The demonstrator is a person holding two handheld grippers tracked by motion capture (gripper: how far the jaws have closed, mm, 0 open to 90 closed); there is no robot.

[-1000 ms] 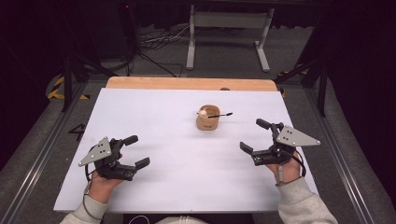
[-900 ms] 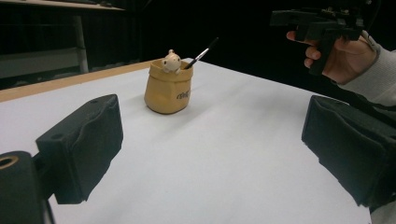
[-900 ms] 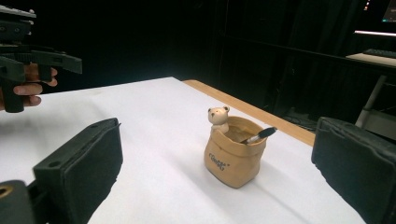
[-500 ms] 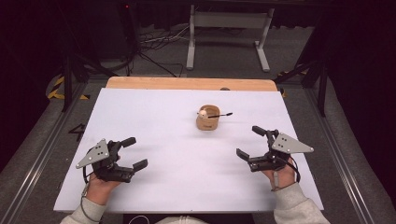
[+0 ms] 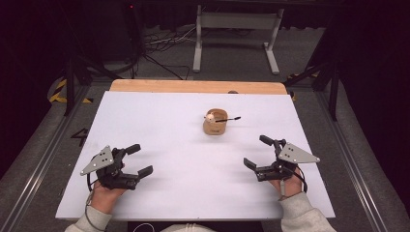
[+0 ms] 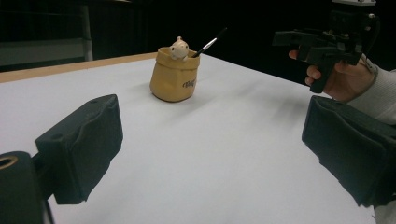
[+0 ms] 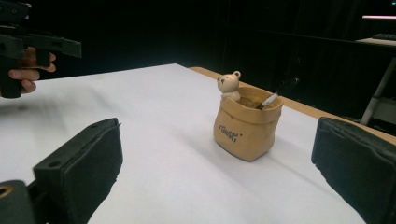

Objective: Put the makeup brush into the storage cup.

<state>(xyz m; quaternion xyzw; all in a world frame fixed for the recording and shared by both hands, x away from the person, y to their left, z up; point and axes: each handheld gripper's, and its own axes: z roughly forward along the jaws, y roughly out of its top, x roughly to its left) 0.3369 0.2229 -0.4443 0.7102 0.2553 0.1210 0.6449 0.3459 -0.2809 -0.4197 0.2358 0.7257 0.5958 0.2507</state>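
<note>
From the high view, the left gripper (image 5: 139,159) sits low over the near-left of the white surface (image 5: 159,130), jaws spread wide and holding nothing; the hand under it is half covered by the grey three-cornered plate. Over on the near-right, the right gripper (image 5: 258,151) is just as wide open and just as empty. Between them and farther back stands the tan sack-shaped pot (image 5: 215,124), well apart from both, with a thin black brush (image 5: 228,119) leaning out of it toward the right (the little figure on its rim is too small to read from up here).

On to the left gripper view: two black jaws frame the shot, their outer ends cut off by the edges. The pot (image 6: 175,74) stands upright ahead, a small bear figure (image 6: 179,48) peeking over its rim, the brush (image 6: 208,44) angled up to the right; its tip melts into the dark background. The print on the pot is blurred.

Now the right gripper view: jaws wide again, the right one cropped. The pot (image 7: 246,122) is closer here, bear (image 7: 229,86) on its left rim, brush (image 7: 279,93) mostly sunk inside, lettering unreadable.
</note>
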